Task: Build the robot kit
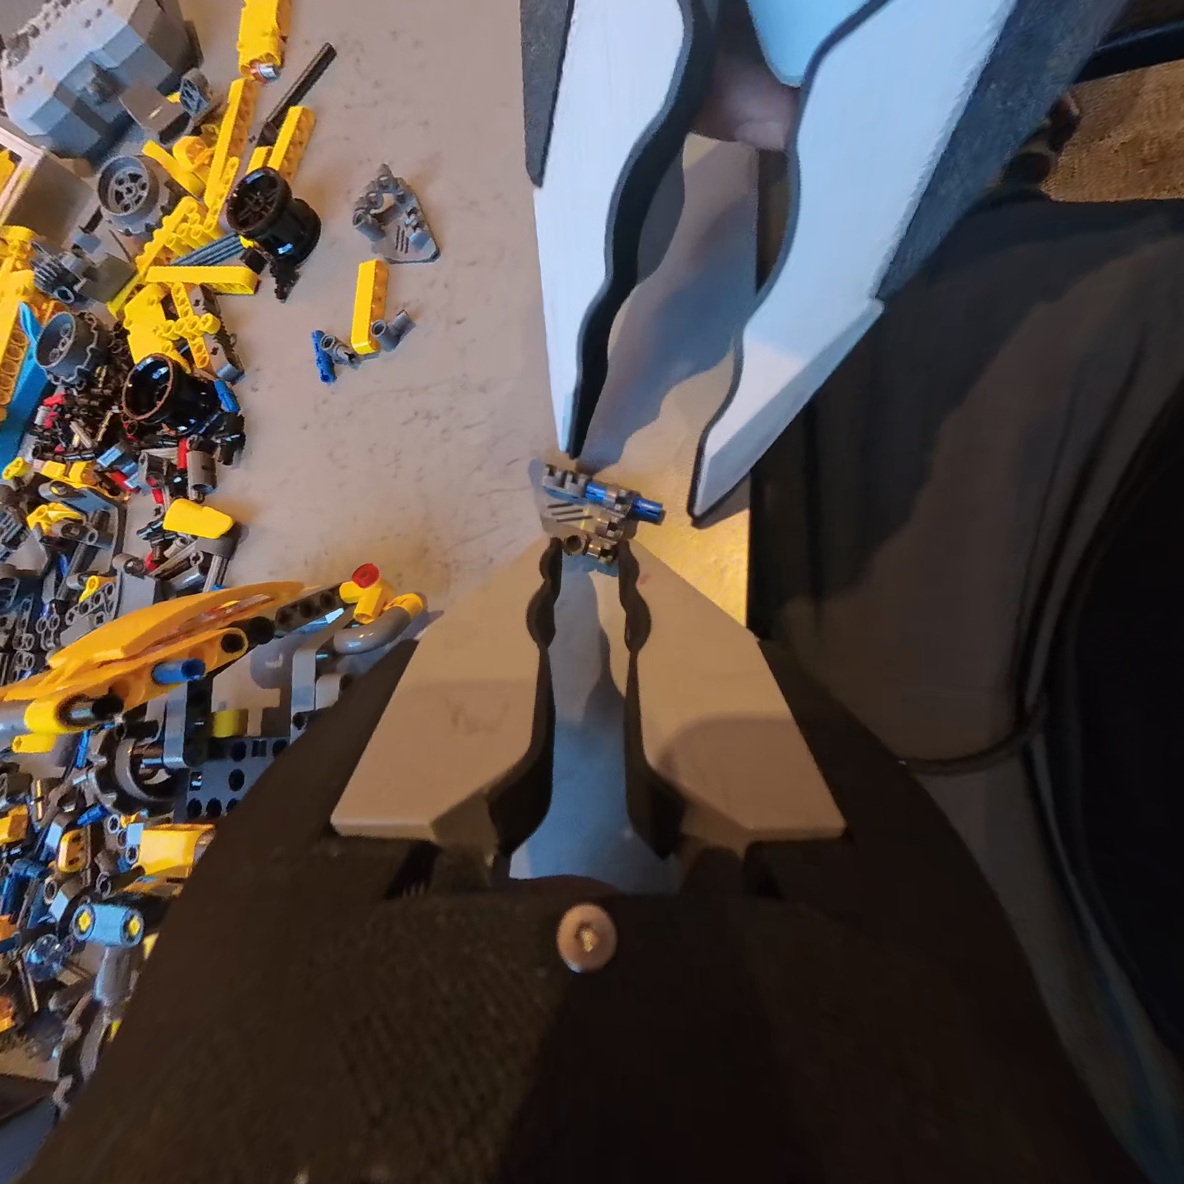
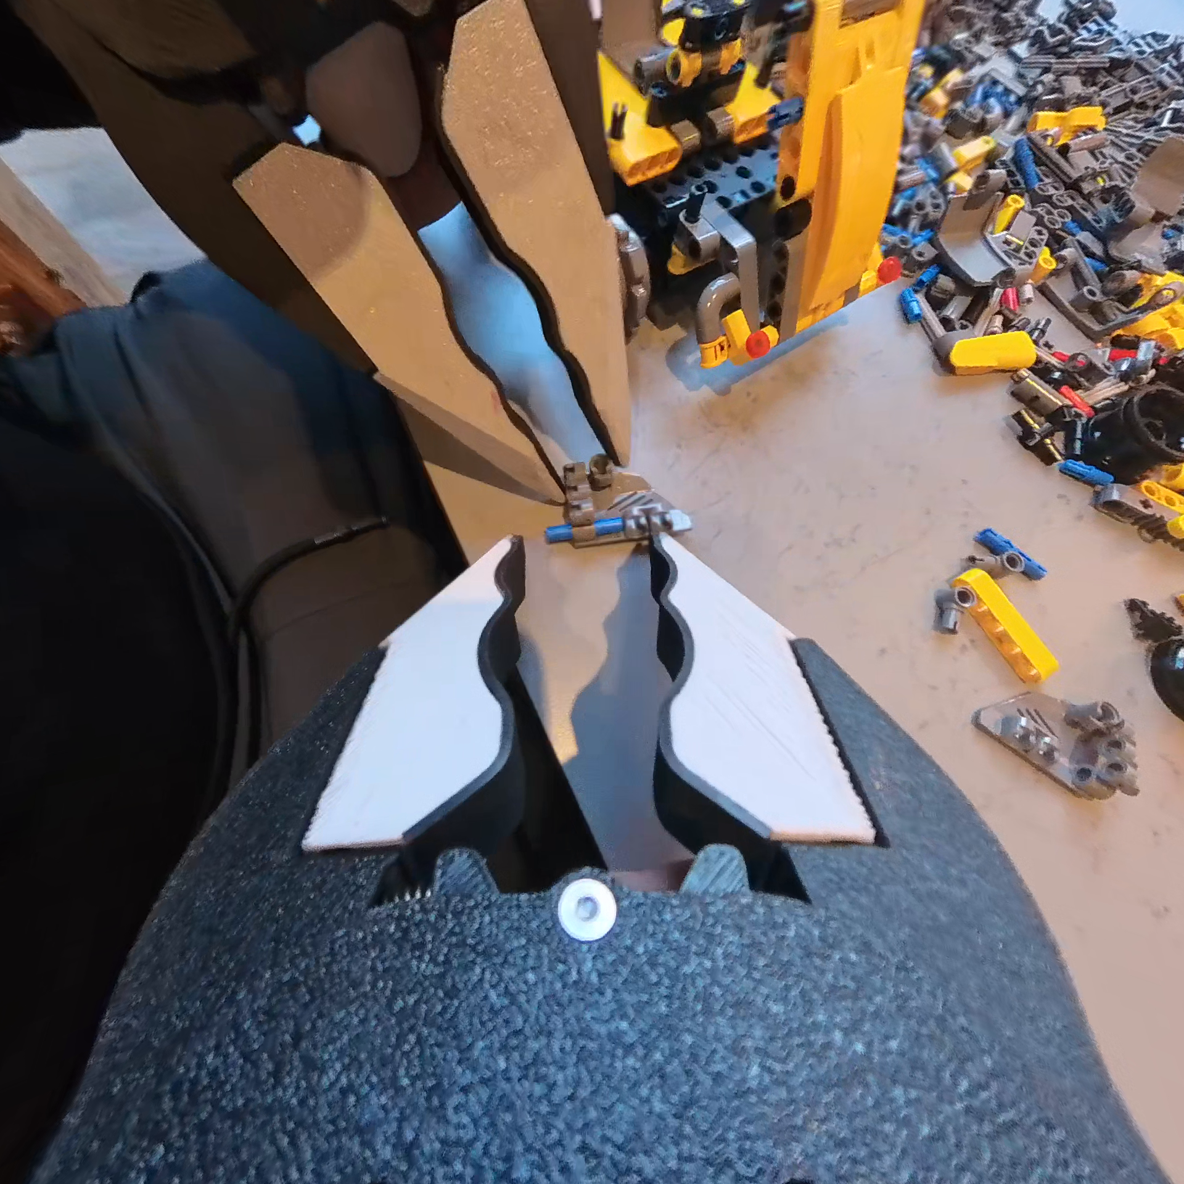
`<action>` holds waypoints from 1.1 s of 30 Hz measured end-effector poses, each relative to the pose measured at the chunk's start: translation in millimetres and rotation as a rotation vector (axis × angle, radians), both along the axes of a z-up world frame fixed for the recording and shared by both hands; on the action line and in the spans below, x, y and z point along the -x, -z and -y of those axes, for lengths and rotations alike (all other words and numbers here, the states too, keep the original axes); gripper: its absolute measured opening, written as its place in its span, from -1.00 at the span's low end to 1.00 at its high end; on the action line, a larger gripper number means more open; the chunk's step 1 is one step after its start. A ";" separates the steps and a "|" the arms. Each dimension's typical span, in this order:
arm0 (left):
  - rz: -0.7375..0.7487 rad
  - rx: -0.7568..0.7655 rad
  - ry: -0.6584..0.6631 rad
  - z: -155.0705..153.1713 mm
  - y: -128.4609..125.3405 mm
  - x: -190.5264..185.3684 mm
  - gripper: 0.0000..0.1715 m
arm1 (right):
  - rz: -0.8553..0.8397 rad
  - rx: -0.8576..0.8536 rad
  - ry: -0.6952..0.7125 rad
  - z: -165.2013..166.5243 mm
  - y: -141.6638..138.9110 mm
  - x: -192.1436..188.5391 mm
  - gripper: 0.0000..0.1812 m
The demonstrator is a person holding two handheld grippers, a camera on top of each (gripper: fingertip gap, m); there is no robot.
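A small grey panel assembly with a blue pin (image 1: 592, 506) is held just above the beige table (image 1: 416, 416), near its edge. My left gripper (image 1: 589, 548), with tan fingers, is shut on the assembly's grey connector end. My right gripper (image 2: 583, 541), with white fingers, is open; its tips sit right at the assembly (image 2: 608, 516) from the opposite side, and its right fingertip (image 2: 655, 544) touches or nearly touches the panel end. In the left wrist view the right gripper (image 1: 634, 480) reaches in from above. In the right wrist view the left gripper (image 2: 586, 477) comes in from the top.
A yellow and black building-toy model (image 2: 801, 192) stands behind and beside the grippers. A pile of loose parts (image 1: 128, 416) covers the table's left side. A second grey panel piece (image 2: 1057, 743) and a yellow beam (image 2: 1003, 624) lie apart. A person's dark clothing (image 1: 929, 576) lies beyond the table edge. Less than 4 cm separates the two grippers' tips.
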State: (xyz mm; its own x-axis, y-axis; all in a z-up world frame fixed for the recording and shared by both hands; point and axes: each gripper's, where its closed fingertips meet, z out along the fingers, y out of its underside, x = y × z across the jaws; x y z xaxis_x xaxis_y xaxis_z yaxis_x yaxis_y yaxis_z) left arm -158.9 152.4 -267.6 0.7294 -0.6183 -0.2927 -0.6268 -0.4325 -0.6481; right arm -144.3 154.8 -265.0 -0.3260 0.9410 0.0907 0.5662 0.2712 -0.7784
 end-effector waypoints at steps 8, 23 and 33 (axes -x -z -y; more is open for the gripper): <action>0.018 -0.005 -0.023 0.0 -2.1 2.3 -0.71 | -0.072 0.137 0.042 -14.9 -13.8 -0.4 -0.58; 0.196 -0.170 -0.204 64.6 -16.3 21.1 -0.64 | -0.064 0.314 -0.001 -16.2 -15.2 -3.8 -0.58; 0.268 -0.161 -0.200 63.8 -5.8 21.2 -0.63 | -0.039 0.466 -0.026 -14.3 -19.2 -4.3 -0.66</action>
State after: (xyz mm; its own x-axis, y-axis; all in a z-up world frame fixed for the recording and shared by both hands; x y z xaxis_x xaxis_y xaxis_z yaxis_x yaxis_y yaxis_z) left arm -180.0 88.6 -261.8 0.8950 -0.4174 -0.1572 -0.3393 -0.4086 -0.8473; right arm -140.0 169.1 -245.8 -0.3550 0.8758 -0.3272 0.5321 -0.0985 -0.8409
